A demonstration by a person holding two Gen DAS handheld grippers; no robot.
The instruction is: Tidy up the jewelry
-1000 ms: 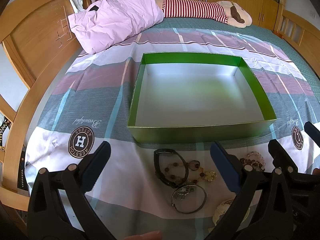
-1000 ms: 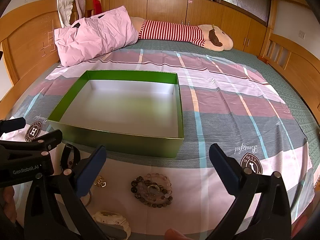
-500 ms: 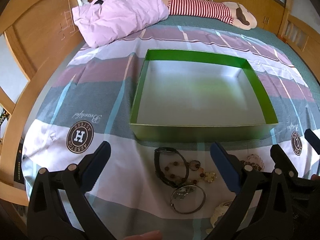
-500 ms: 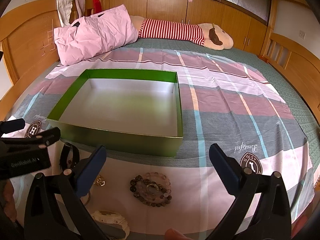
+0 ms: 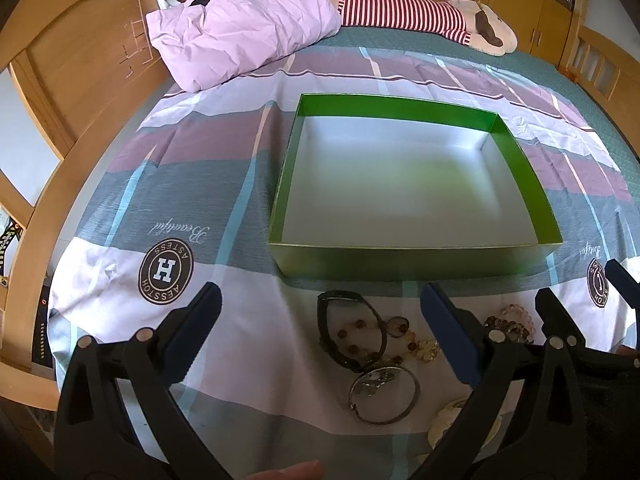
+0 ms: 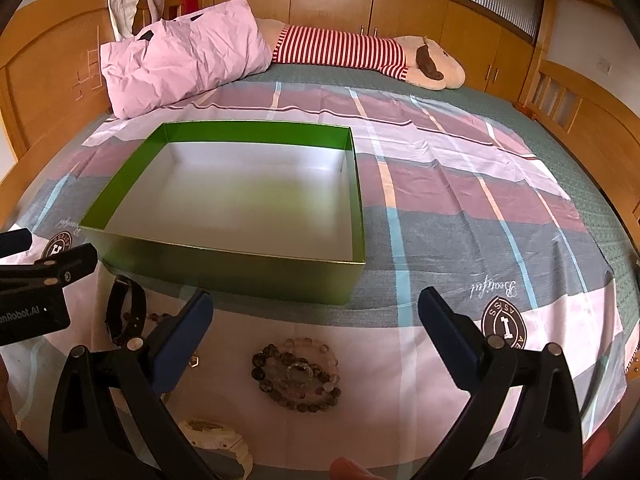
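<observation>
Left wrist view shows the left claw [image 5: 320, 320] wide open, holding nothing. It hangs over a small pile of jewelry on the bed: a black watch [image 5: 340, 332], a brown bead bracelet [image 5: 384, 334], and a thin metal bangle [image 5: 384, 398]. A second ago this claw looked at the bed from lower down. Now it has tipped up and forward a bit, so the green box [image 5: 408, 266] looks bigger and its silver floor is easier to see. None of the jewelry has moved.

Right wrist view shows the right claw [image 6: 312, 328] wide open too, with nothing in it. It has hardly moved. Below it lie stacked bead bracelets [image 6: 298, 374] with a little ring in the middle, and a white watch [image 6: 218, 438] close to the bottom edge.

The box has nothing in it, so I think the job has only just started. The left claw looks like it is lining up over the black watch. The bangle is thin and flat, so it may be hard to pinch.
</observation>
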